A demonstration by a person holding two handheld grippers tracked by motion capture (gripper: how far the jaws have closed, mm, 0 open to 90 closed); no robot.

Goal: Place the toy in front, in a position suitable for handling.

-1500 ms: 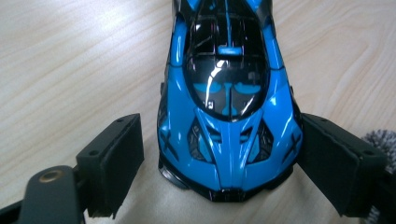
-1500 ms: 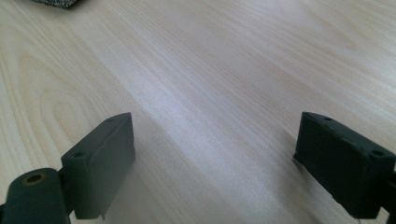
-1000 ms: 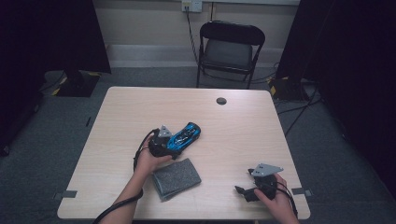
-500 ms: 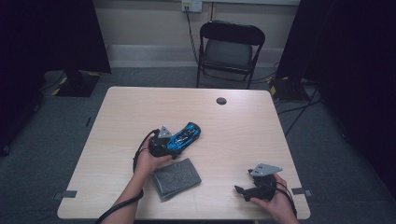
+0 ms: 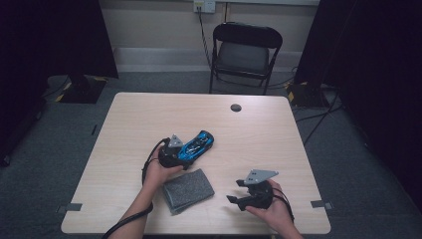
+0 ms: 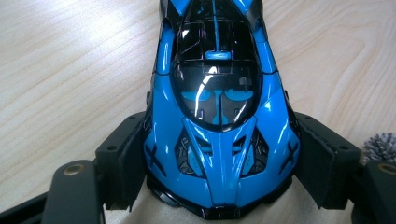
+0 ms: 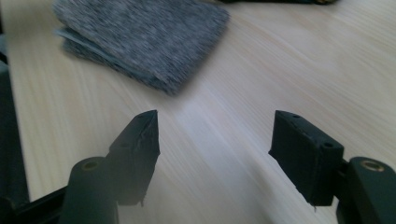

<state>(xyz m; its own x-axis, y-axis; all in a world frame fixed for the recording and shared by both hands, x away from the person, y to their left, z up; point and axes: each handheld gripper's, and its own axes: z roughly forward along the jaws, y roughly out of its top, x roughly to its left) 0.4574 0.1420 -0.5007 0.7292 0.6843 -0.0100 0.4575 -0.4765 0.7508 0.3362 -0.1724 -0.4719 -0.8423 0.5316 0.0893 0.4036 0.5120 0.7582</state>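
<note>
From above, the left gripper (image 5: 175, 152) sits near the middle of the pale wooden counter (image 5: 278, 134), clamped around one end of a glossy blue toy car (image 5: 197, 145) that lies on the wood and points away toward the far right. Just in front of that hand lies a folded grey cloth (image 5: 187, 190), close to the near edge. The right gripper (image 5: 242, 191) hovers off to the right of the cloth, apart from it, jaws turned toward it. A small dark disc (image 5: 236, 107) rests near the far edge, and a black folding chair (image 5: 245, 52) stands beyond the counter. In the left gripper view, the blue toy car (image 6: 219, 116) runs straight up between the two jaws, and both pads (image 6: 128, 158) press against its flanks. In the right gripper view, the right gripper (image 7: 215, 149) has its jaws fairly wide with bare wood between them; they have just been closing, on nothing. The folded grey cloth (image 7: 140, 37) lies ahead, to the upper left.
</note>
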